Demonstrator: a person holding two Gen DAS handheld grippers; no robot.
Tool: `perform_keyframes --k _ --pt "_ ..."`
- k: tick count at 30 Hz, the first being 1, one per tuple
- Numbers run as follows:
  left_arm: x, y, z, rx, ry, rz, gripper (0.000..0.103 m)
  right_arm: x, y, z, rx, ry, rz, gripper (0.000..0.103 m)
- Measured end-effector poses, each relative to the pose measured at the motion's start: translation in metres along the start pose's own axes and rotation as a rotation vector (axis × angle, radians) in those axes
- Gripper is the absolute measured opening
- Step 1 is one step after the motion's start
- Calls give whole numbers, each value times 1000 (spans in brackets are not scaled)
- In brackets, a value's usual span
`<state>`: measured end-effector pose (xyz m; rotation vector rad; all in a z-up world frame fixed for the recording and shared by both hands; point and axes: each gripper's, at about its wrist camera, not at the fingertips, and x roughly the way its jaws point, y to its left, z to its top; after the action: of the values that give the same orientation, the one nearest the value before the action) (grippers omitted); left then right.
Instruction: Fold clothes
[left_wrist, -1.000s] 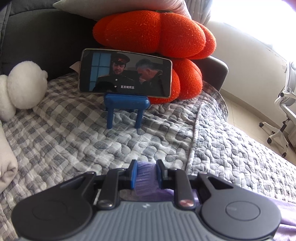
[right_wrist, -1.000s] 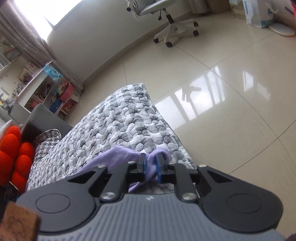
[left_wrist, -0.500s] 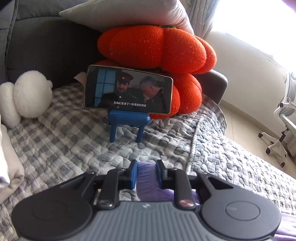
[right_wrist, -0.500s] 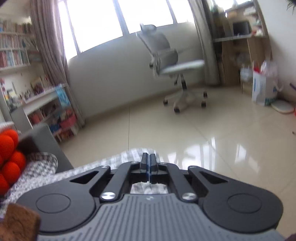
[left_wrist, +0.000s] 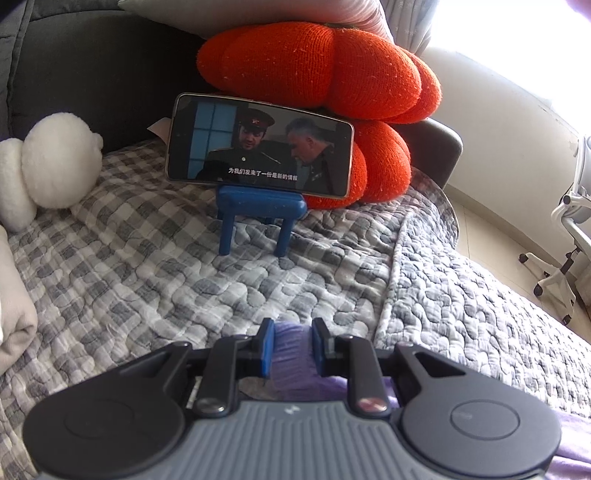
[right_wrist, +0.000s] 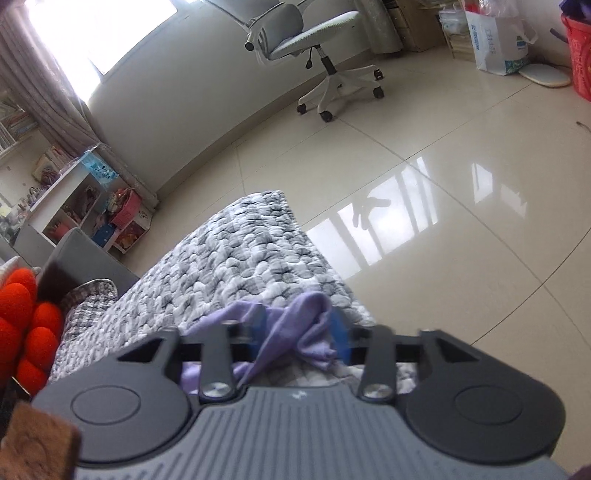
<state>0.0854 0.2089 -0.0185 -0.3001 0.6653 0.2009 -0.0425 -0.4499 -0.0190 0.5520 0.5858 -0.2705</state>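
Observation:
A lilac garment (left_wrist: 293, 350) lies on the grey checked quilt (left_wrist: 155, 280) of a sofa. My left gripper (left_wrist: 293, 347) is shut on a bunched fold of it, low over the quilt. In the right wrist view the same lilac garment (right_wrist: 295, 332) lies crumpled at the quilt's (right_wrist: 240, 258) end near the floor. My right gripper (right_wrist: 297, 334) is open, its blue pads (right_wrist: 340, 332) standing either side of the cloth without pinching it.
A phone (left_wrist: 258, 151) on a blue stand (left_wrist: 258, 218) plays video ahead of the left gripper. Orange pumpkin cushions (left_wrist: 325, 74) and a white plush toy (left_wrist: 48, 166) sit behind. Folded beige cloth (left_wrist: 11, 314) lies left. An office chair (right_wrist: 317, 59) stands on the tiled floor.
My right gripper, shut half a second ago and pointing up at the room, has tilted back down and opened around the lilac cloth. My left gripper moved slightly towards the phone, still holding.

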Motion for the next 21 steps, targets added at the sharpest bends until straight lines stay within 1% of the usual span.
perform_keyframes --k 2,3,4,5,7,8,9,13,19,20,21 --pt "2 -2 0 3 0 3 22 -3 7 -1 -35 -32 -1 62" --pt "4 -2 0 0 1 3 22 -5 11 -1 -53 -48 -1 57" --pt "4 -1 1 -3 0 2 22 -7 14 -1 -71 -65 -1 46" --pt "3 0 1 -7 -1 1 22 -9 18 -1 -88 -81 -1 25" --pt "3 1 2 -13 -4 0 22 -12 25 -2 -123 -113 -2 20" --pt "3 2 2 -16 -5 -1 22 -14 28 -2 -141 -129 -2 10" --pt "2 2 2 -19 -6 -1 22 -16 32 -2 -159 -145 -2 6" --pt "1 5 3 -31 -11 -4 22 -22 46 -3 -229 -210 -3 5" --pt "-4 2 4 -24 -25 -1 22 -33 67 -5 -335 -307 -5 5" --pt "-2 1 3 -16 -23 4 22 -30 65 -6 -330 -293 -15 5" --pt "0 0 3 -8 -20 9 22 -23 57 -8 -293 -239 -39 5"
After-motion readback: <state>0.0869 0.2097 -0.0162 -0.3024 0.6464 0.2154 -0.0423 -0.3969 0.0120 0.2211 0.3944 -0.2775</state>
